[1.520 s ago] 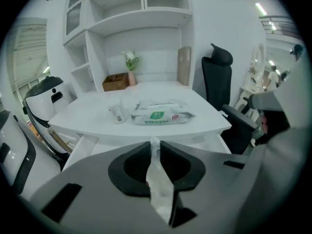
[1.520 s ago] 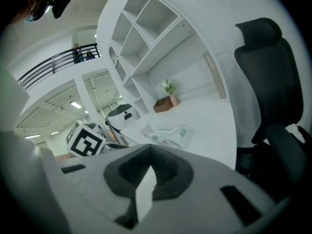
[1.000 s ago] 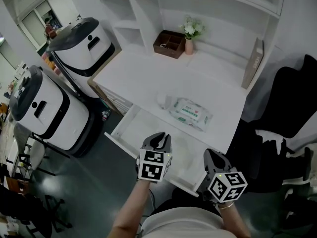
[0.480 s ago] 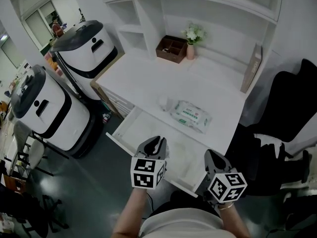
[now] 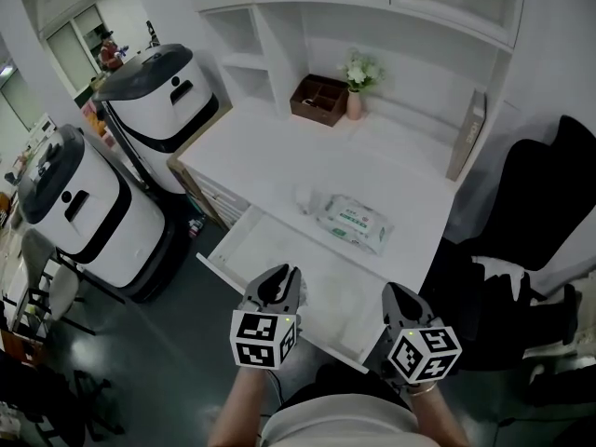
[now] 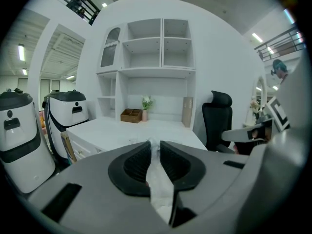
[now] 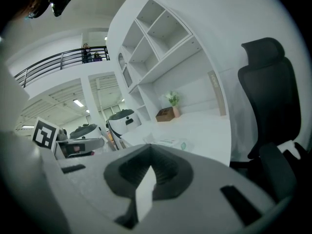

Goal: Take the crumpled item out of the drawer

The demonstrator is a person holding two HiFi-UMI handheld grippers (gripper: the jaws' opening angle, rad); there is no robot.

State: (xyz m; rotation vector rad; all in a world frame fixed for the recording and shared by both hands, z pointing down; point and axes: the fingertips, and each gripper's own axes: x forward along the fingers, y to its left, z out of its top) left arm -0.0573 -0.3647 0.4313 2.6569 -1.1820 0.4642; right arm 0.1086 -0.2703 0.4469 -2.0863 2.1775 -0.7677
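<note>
The desk drawer (image 5: 265, 245) stands pulled open, white inside. My left gripper (image 5: 282, 277) hovers over its near part, close to the front edge. In the left gripper view my left gripper (image 6: 155, 143) is shut on a crumpled white item (image 6: 158, 177) that fills the gap between the pads. In the head view that item is hidden by the jaws. My right gripper (image 5: 395, 293) hangs at the drawer's right front corner; in its own view the right gripper (image 7: 151, 153) has its tips together and holds nothing.
A pack of wet wipes (image 5: 352, 222) lies on the desk (image 5: 270, 156) behind the drawer, with a small pale object (image 5: 305, 199) beside it. A brown organizer (image 5: 317, 93) and flower vase (image 5: 355, 87) stand at the back. Two white machines (image 5: 70, 203) stand left, a black chair (image 5: 535, 212) right.
My left gripper has drawn back toward the person, from over the drawer's middle to its front edge. The right gripper has barely moved.
</note>
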